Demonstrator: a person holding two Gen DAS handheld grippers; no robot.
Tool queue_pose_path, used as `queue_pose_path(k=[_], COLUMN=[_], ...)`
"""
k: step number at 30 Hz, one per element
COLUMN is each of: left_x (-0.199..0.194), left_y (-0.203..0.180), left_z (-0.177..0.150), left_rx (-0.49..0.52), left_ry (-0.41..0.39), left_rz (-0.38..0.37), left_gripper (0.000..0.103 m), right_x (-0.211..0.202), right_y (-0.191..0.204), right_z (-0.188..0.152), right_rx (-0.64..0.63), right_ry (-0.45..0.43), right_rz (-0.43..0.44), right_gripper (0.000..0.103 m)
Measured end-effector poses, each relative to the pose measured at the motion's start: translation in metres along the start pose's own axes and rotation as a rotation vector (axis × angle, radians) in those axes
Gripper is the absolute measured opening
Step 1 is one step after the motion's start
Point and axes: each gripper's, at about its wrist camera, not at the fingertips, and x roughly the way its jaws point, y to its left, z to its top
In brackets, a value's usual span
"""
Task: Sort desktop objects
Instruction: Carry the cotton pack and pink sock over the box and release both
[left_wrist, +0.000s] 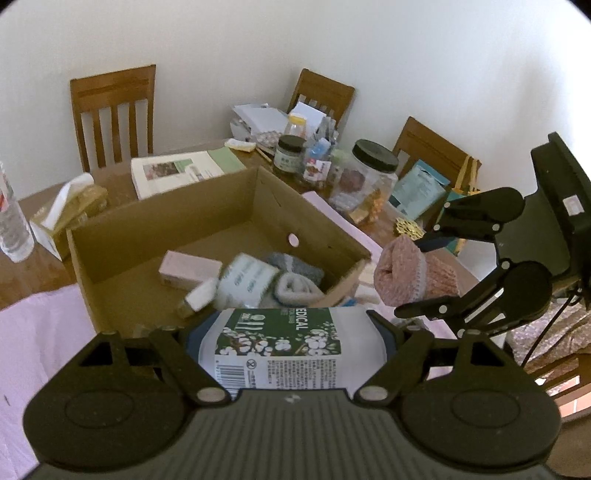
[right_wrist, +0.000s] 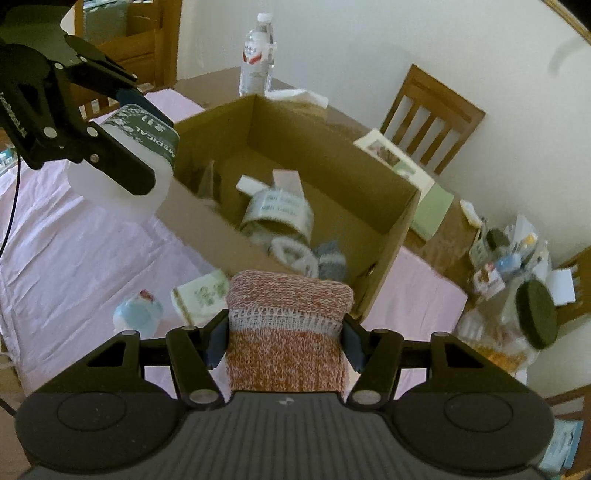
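Left gripper (left_wrist: 284, 354): I have it clamped across the body of a white medical cotton tub (left_wrist: 284, 347), pads on its sides so the round shape cannot slip.
Right gripper (right_wrist: 284, 332): I have it pinched on a rolled pink knitted sock (right_wrist: 288, 314), gripped at its white band where the roll is firmest.
Cardboard box (left_wrist: 207, 206): open-topped on the table, just ahead of both loads; it looks like my sorting bin.
Already inside: a pink carton (left_wrist: 188, 267), a wrapped roll (left_wrist: 247, 277), grey and white socks (left_wrist: 295, 280).
Position: both items hang near the box's near rim, not yet over its floor.
Next, I judge: carry both over the rim, then release.
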Motion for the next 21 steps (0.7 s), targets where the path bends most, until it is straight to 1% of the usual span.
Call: queue_pose_path(k=[10,21], left_x=[0.007,0.038], left_y=[0.018,0.054], left_z=[0.03,0.056], left_rx=[0.019,0.008], left_ry=[-0.019,-0.003], left_rz=[0.051,0.102], left_gripper=[0.083,0.083], right_x=[0.008,0.044], right_y=[-0.019,-0.049], right_z=[0.034,0.072], right_rx=[-0.046,-0.053], right_ry=[-0.048,-0.075], right_rz=[0.001,0.021], right_gripper=[0.066,0.067])
